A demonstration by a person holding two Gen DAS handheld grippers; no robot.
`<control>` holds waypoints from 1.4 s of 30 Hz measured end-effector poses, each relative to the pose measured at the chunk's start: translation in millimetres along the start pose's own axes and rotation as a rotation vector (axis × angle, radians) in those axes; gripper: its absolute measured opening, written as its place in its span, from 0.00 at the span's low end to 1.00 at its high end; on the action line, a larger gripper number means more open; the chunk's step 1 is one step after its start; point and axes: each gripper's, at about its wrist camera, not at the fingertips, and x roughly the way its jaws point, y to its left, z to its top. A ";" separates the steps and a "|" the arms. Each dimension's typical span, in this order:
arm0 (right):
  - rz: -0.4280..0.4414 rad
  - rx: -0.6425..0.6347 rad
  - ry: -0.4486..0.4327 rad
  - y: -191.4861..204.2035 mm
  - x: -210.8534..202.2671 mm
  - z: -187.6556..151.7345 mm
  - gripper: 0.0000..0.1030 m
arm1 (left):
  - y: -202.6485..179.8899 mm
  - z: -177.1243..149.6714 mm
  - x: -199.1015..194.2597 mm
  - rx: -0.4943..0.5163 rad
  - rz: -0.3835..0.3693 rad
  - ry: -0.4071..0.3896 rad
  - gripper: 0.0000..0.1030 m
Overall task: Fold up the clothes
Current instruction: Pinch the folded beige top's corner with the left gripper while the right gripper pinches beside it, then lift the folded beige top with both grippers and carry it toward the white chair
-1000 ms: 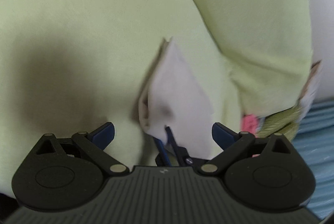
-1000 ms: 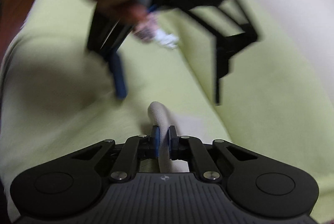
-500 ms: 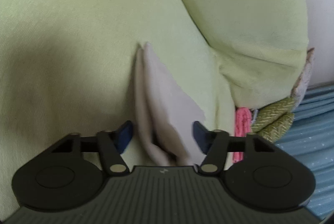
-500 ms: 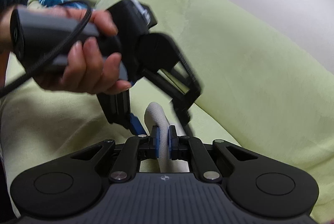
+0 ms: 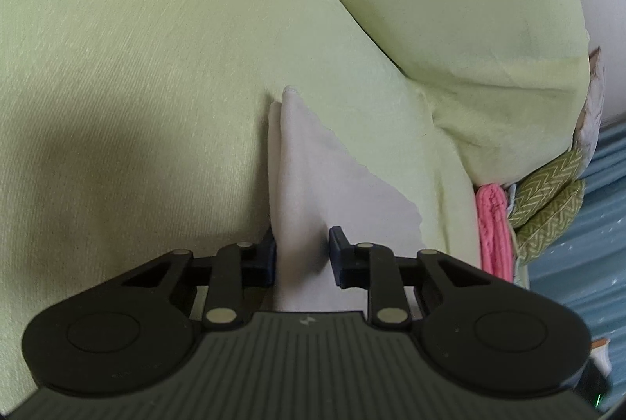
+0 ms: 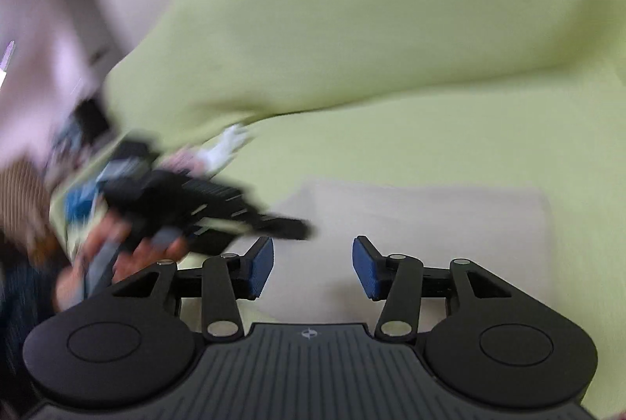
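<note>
Green sofa (image 5: 156,67) fills both views and carries everything else; at its right end, in the left wrist view, we see a stack of folded things, pink (image 5: 493,224) and olive (image 5: 547,208).

On the seat lies the cloth (image 6: 411,224), pale beige and matte. The right wrist view shows it as a flat rectangle, apparently folded already; in the left wrist view it rises as a pinched ridge with a pointed corner.

We read the left gripper (image 5: 302,255) as closing on that ridge: both pads touch the fabric, though a gap remains between them. The right gripper (image 6: 313,271) is released, its blue pads spread above the near edge.

Risks, as we judge them: a loose pinch may catch only the top layer, so lifting would peel the fold open; a one-handed pull may drag the cloth askew.
</note>
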 end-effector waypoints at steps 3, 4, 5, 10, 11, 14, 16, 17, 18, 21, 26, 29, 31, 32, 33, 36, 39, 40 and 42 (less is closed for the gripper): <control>-0.089 0.050 0.020 -9.2 3.6 16.6 0.47 | -7.6 -2.4 2.9 0.038 0.023 -0.015 0.21; -0.120 0.050 0.023 -11.5 3.8 17.0 0.47 | -10.2 -3.3 3.7 0.052 0.032 -0.020 0.20; -0.147 0.042 0.025 -11.6 4.7 17.8 0.47 | -12.6 -4.8 2.4 0.070 0.043 -0.026 0.20; -0.202 0.032 0.030 -20.1 4.6 21.8 0.47 | -25.8 -12.5 -4.0 0.166 0.100 -0.052 0.20; -0.211 0.033 0.032 -20.6 5.9 23.0 0.47 | -28.3 -13.6 -3.7 0.181 0.110 -0.056 0.20; -0.234 0.041 0.030 -46.9 -25.4 19.5 0.47 | -31.7 -16.5 -4.0 0.204 0.124 -0.061 0.20; -0.245 0.048 0.029 -57.9 -26.8 15.3 0.47 | -32.4 -16.2 -3.0 0.206 0.125 -0.060 0.20; -0.251 0.050 0.030 -63.1 -26.8 14.2 0.47 | -32.7 -16.0 -2.5 0.207 0.126 -0.060 0.20; -0.257 0.049 0.030 -65.9 -25.4 14.2 0.47 | -33.0 -15.8 -2.0 0.207 0.126 -0.060 0.20; -0.273 0.045 0.032 -71.0 -22.4 14.2 0.47 | -34.0 -15.2 -0.5 0.209 0.128 -0.059 0.20; -0.261 0.071 0.044 -82.4 -22.0 15.5 0.50 | -35.6 -14.2 2.0 0.213 0.131 -0.059 0.21; -0.185 0.216 0.036 -111.8 -30.8 17.8 0.55 | -37.5 -13.7 4.0 0.216 0.133 -0.058 0.21; -0.109 0.360 0.036 -140.1 -36.4 15.0 0.55 | -36.2 -13.0 1.8 0.212 0.132 -0.056 0.21; -0.075 0.423 0.036 -152.9 -38.4 12.6 0.56 | -35.2 -12.7 1.0 0.209 0.130 -0.054 0.21; -0.043 0.462 0.044 -162.7 -38.5 10.1 0.56 | -34.8 -12.1 1.0 0.207 0.129 -0.052 0.21; 0.006 0.503 0.058 -174.7 -36.1 5.6 0.56 | -35.5 -10.9 3.2 0.209 0.130 -0.047 0.21; 0.064 0.543 0.073 -182.7 -31.3 3.2 0.56 | -36.9 -10.7 2.7 0.225 0.137 -0.045 0.22; 0.089 0.561 0.077 -185.9 -27.5 2.4 0.55 | -37.3 -10.8 2.4 0.231 0.139 -0.045 0.23; 0.113 0.573 0.080 -190.3 -18.9 2.9 0.50 | -39.2 -10.8 3.4 0.242 0.145 -0.046 0.23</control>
